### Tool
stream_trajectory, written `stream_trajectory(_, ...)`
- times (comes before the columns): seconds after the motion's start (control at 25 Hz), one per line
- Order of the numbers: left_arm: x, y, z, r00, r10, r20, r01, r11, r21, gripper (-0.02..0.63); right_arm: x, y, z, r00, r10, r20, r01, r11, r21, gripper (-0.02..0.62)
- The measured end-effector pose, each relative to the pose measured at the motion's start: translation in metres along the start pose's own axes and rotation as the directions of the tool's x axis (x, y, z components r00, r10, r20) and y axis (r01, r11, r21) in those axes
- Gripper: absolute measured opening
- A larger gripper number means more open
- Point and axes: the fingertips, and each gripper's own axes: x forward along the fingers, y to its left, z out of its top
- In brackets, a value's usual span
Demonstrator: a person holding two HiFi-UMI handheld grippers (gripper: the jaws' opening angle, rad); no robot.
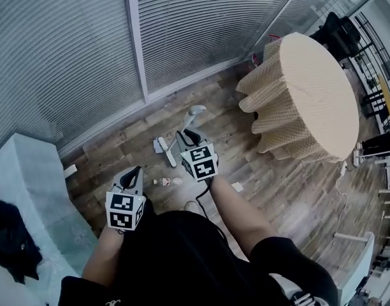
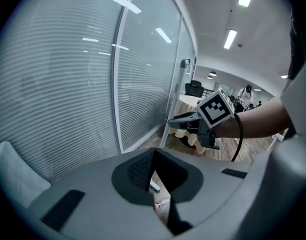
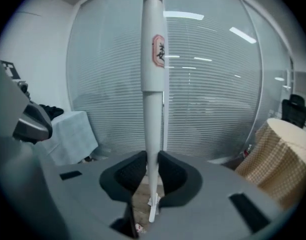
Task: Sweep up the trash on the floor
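Note:
My right gripper (image 1: pixel 186 136) is shut on a white broom handle (image 1: pixel 196 112). The handle stands upright between the pads in the right gripper view (image 3: pixel 154 84), and its lower end (image 1: pixel 171 156) reaches the wooden floor beside a white piece (image 1: pixel 160 145). A small red-and-white piece of trash (image 1: pixel 167 182) lies on the floor between the grippers and shows through the left jaws (image 2: pixel 160 204). A white paper scrap (image 1: pixel 238 187) lies to the right. My left gripper (image 1: pixel 132 174) is shut on nothing, lower left of the broom. It sees the right gripper (image 2: pixel 179 119) ahead.
A glass wall with blinds (image 1: pixel 67 56) runs along the far side. A round table with a wicker-like base (image 1: pixel 310 94) stands at the right. A pale blue covered seat (image 1: pixel 29 183) is at the left. Office furniture (image 1: pixel 380 145) lines the far right.

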Motion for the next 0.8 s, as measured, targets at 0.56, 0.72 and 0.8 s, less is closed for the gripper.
stream_trajectory(0.56, 0.009, 0.212, -0.008, 0.987, -0.09, -0.132, 0.081, 0.994, -0.067, -0.005, 0.118, 0.006, -0.039, 0.881, -0.411, -0.232, 0.467, 0.684, 0.561, 0.083)
stream_trajectory(0.72, 0.018, 0.212, -0.008, 0.975, -0.134, -0.176, 0.13, 0.991, -0.031, -0.005, 0.097, -0.008, -0.081, 0.832, -0.468, -0.297, 0.539, 0.558, 0.631, 0.083)
stream_trajectory(0.8, 0.023, 0.203, -0.005, 0.965, -0.169, -0.202, 0.173, 0.985, 0.003, -0.005, 0.074, -0.011, -0.099, 0.802, -0.5, -0.328, 0.574, 0.491, 0.655, 0.083)
